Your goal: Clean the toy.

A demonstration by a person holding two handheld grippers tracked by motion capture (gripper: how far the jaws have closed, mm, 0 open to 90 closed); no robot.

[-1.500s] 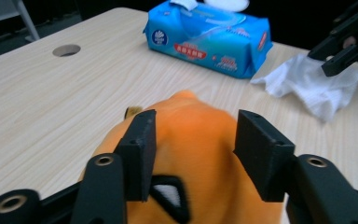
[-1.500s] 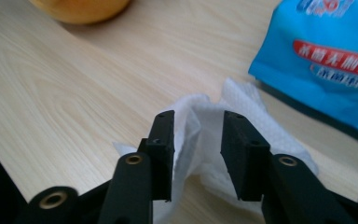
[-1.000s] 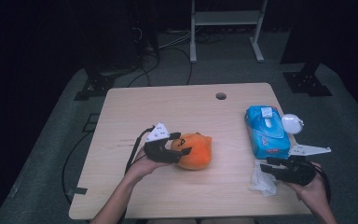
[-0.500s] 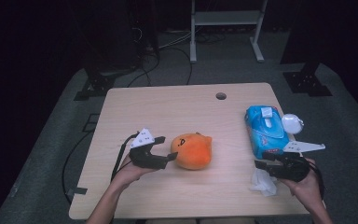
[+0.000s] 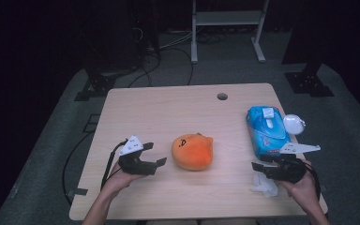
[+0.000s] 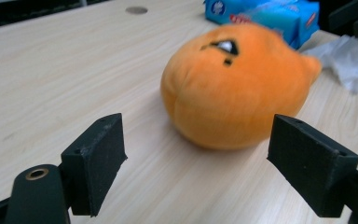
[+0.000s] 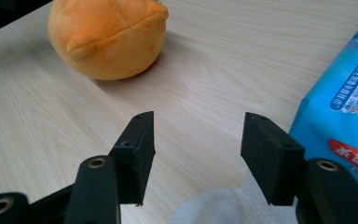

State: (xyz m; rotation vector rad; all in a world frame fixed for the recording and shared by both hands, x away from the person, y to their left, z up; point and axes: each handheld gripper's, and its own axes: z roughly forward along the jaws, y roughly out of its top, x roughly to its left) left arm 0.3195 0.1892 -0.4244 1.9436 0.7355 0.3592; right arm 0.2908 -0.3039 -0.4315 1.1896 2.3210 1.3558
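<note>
Orange plush toy: lay near the middle of the wooden table, its stitched face turned up, free of both grippers. In the left gripper view its far edge was blurred; in the right gripper view its top was cut off by the frame.

Left gripper: at about nine o'clock of the toy, just beside it and apart from it. Jaws spread wide, having just been opening, with nothing between them; the toy sat beyond the pads.

Right gripper: at about four o'clock of the toy, well apart from it. Jaws spread, having just been opening, gripping nothing. A crumpled white tissue lay on the table below them, partly hidden under the gripper.

Blue wipes packet: at two to three o'clock of the toy, lying flat; contents not visible, print too small to read from above.

Small white round object: touching or just beside the packet's far side; its nature was hard to make out.
</note>
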